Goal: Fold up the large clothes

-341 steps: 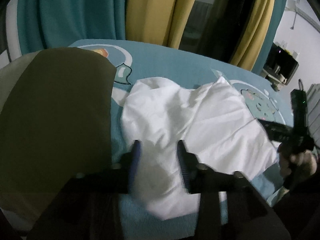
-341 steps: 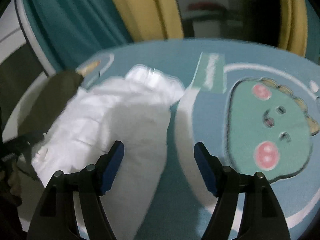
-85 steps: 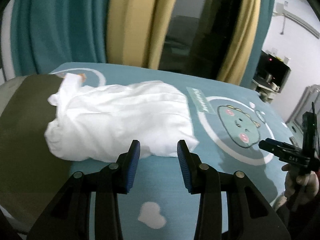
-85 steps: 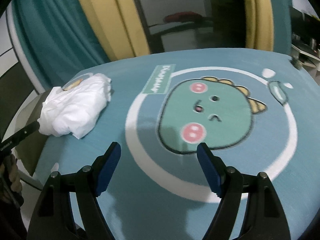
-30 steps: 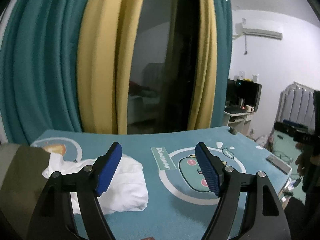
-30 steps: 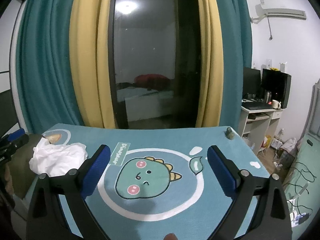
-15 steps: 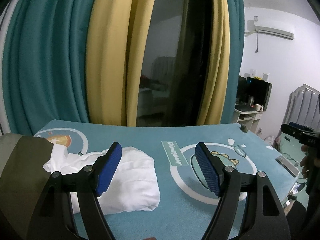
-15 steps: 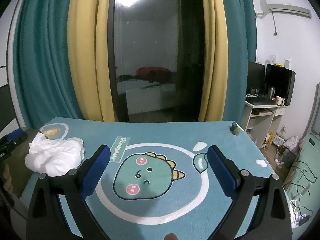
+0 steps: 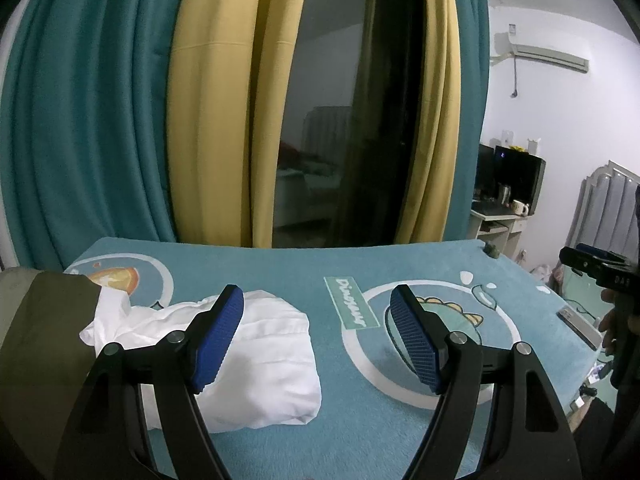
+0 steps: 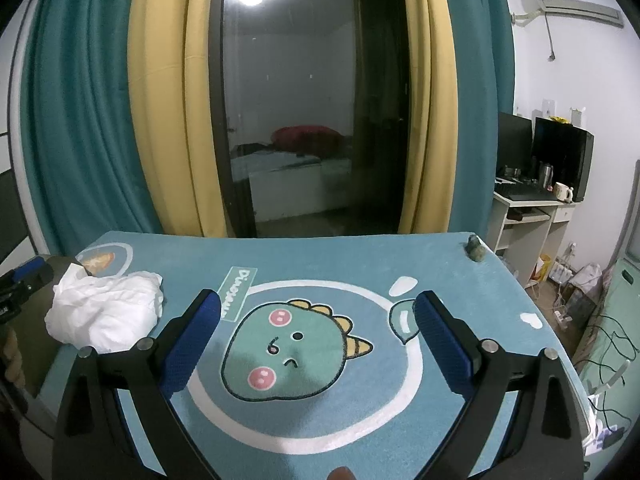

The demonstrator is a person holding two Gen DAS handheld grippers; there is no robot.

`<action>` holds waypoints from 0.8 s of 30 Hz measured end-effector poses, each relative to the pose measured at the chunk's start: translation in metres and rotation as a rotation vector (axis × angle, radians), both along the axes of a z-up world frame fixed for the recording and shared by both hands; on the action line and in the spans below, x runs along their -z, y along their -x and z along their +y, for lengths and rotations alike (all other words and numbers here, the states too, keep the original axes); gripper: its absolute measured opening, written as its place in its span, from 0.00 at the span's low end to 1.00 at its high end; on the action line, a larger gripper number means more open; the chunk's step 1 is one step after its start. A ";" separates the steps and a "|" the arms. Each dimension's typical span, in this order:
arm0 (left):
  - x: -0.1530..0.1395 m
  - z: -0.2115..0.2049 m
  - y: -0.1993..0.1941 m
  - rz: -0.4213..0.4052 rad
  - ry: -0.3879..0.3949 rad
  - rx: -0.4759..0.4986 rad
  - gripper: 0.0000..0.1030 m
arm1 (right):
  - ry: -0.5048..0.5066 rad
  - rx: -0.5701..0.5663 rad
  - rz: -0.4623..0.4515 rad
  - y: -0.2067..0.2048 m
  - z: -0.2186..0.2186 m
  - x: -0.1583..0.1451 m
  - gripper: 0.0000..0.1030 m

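1. Two grippers are hovering above the counter (image 10: 304,268), and neither is holding anything: the left gripper (image 9: 316,332) is standing with its blue pads spread wide, and the right gripper (image 10: 316,340) is likewise gaping wide over the dinosaur print (image 10: 292,348).
2. The white garment (image 9: 260,344) is lying as a compact, rounded bundle at the left end of the blue mat, just beside the orange motif (image 9: 114,278), with one rumpled end resting against an olive-green cloth (image 9: 44,344) at that edge.
3. In the right wrist view the same garment (image 10: 106,306) is sitting well apart from the right gripper, off to its left.
4. Judging by the bundle's small, gathered shape and by both grippers hanging clear of it, the folding is looking finished or very nearly so.
5. The fold is looking loose rather than crisp: the far end is bunching and the edges are bulging, so a little squaring up may be remaining.
6. No other garment is showing on the counter; whether the olive cloth is waiting its turn I cannot tell.
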State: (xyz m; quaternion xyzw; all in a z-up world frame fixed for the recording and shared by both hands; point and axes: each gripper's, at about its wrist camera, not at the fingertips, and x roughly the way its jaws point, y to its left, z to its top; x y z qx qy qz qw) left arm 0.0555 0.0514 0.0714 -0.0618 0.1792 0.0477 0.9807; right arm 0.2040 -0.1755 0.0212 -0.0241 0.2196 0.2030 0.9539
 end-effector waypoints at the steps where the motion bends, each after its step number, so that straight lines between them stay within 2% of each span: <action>1: 0.000 0.000 0.000 0.000 0.001 -0.001 0.77 | -0.001 0.000 0.002 -0.001 0.000 0.000 0.94; 24: -0.003 -0.001 -0.002 -0.004 0.002 0.000 0.77 | 0.000 0.003 0.002 -0.003 0.001 0.001 0.94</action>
